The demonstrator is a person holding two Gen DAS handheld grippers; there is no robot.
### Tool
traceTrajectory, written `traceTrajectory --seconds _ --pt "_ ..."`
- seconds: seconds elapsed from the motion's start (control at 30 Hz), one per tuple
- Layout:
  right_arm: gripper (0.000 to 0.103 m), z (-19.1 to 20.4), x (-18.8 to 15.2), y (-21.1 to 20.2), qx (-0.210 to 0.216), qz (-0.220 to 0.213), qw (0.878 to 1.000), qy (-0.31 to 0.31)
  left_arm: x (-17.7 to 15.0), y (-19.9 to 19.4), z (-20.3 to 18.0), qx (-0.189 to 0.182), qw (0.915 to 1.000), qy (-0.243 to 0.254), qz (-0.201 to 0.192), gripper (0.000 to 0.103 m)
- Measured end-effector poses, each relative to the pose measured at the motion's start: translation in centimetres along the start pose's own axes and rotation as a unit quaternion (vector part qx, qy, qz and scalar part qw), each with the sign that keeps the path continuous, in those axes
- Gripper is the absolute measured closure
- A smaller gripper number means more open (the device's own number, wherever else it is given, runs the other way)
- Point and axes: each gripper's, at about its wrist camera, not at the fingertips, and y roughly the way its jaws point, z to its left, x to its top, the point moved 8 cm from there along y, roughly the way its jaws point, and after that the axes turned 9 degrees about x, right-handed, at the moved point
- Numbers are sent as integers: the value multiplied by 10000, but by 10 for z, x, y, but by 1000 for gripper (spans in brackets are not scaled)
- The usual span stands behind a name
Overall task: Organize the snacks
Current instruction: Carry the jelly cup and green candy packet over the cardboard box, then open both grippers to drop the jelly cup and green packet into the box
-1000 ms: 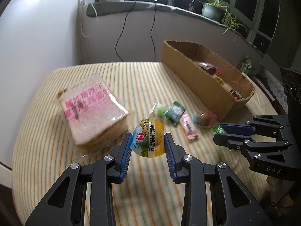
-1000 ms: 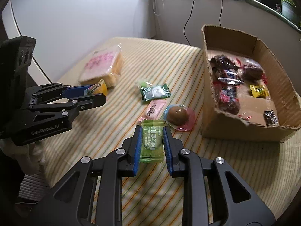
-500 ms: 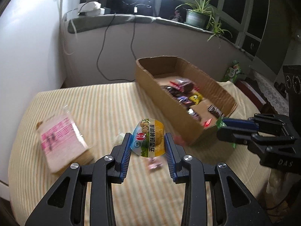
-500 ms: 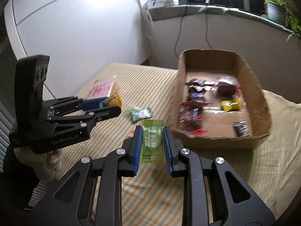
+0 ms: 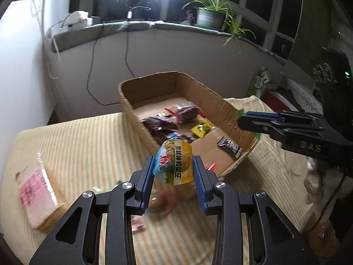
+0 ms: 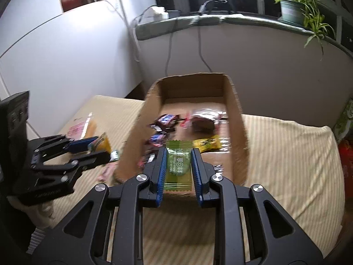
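Your left gripper [image 5: 173, 172] is closed on an egg pack [image 5: 174, 162], low in the centre of its own view; the pack's yellow-and-green label reads 五香味鹌鹑蛋. Behind it, mid-frame, the box [image 5: 222, 106] stands open on the striped cloth [image 5: 88, 145], holding dark wrappers and a yellow sachet [image 5: 201, 128]. A bread bag [image 5: 37, 193] with pink print, too blurred to read, lies at the lower left. At the right edge you see the other tool, stamped "DAS".

Your right gripper [image 6: 178, 167] is clamped on a green candy [image 6: 178, 165], centre of its view, held above the box's near wall [image 6: 132, 145]. Its wrapper shows "Vitamin C" and "Golden Plum" beside Chinese characters that are too soft to read. At the left edge, the left gripper's body carries lettering too blurred to make out.
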Motion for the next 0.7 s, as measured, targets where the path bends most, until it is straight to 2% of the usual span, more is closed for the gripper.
traceTrajectory --seconds 0.37,0.7 --pt "80 -41 1 20 -111 130 9997 190 15 26 -31 -59 9997 207 121 70" --pt "79 -47 -2 31 7 250 9994 235 16 40 -45 -70 9991 343 238 69"
